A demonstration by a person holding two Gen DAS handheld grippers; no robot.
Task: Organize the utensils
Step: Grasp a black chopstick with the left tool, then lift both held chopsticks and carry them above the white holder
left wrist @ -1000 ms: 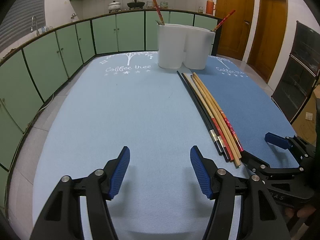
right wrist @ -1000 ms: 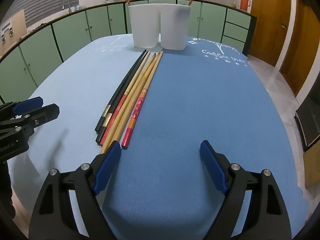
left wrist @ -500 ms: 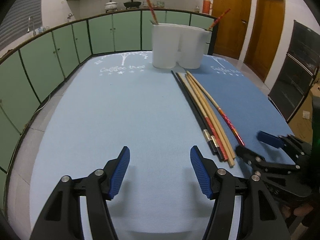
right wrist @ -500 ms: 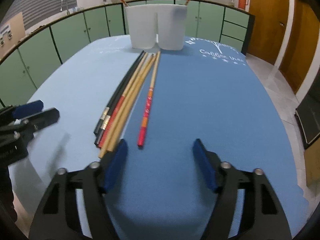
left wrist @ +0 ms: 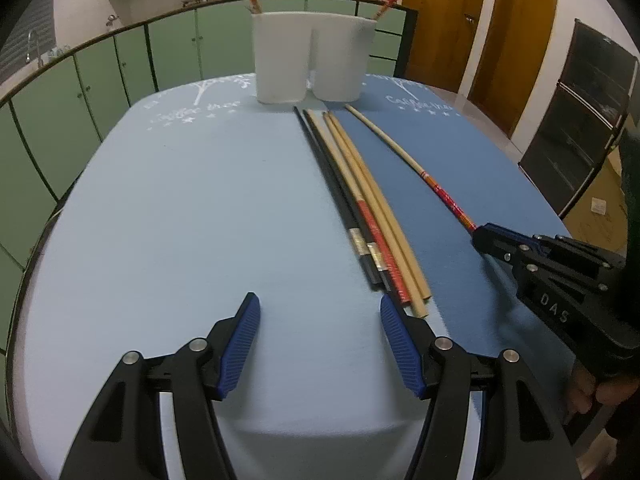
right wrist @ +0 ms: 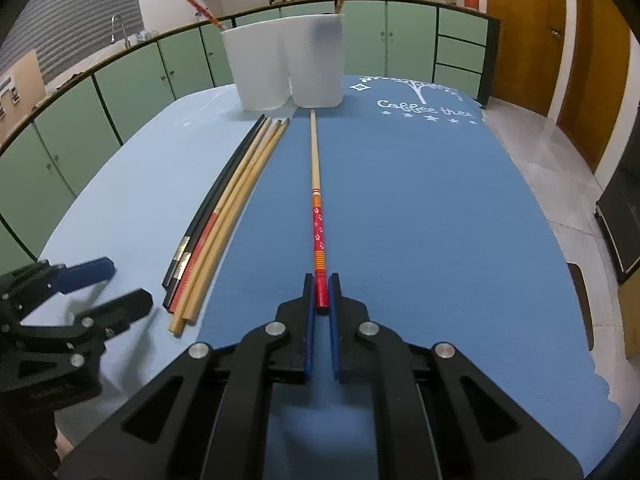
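A red-patterned chopstick (right wrist: 318,216) lies on the dark blue mat, apart from the others, pointing at the holder. My right gripper (right wrist: 321,292) is shut on its red end; it also shows in the left wrist view (left wrist: 482,234). A bundle of black, red and wooden chopsticks (right wrist: 224,216) lies side by side to its left, also seen in the left wrist view (left wrist: 360,208). A white two-compartment holder (right wrist: 286,66) stands at the far end with one chopstick in each cup. My left gripper (left wrist: 320,332) is open and empty, low over the light blue mat.
The table (left wrist: 160,200) is covered by a light blue mat on the left and a dark blue mat (right wrist: 420,200) on the right. Green cabinets (left wrist: 80,92) curve around the back and left. Wooden doors (left wrist: 460,20) stand at the right.
My right gripper has closed on the red-patterned chopstick, which has slid right, away from the bundle. My left gripper stayed open and moved forward slightly.
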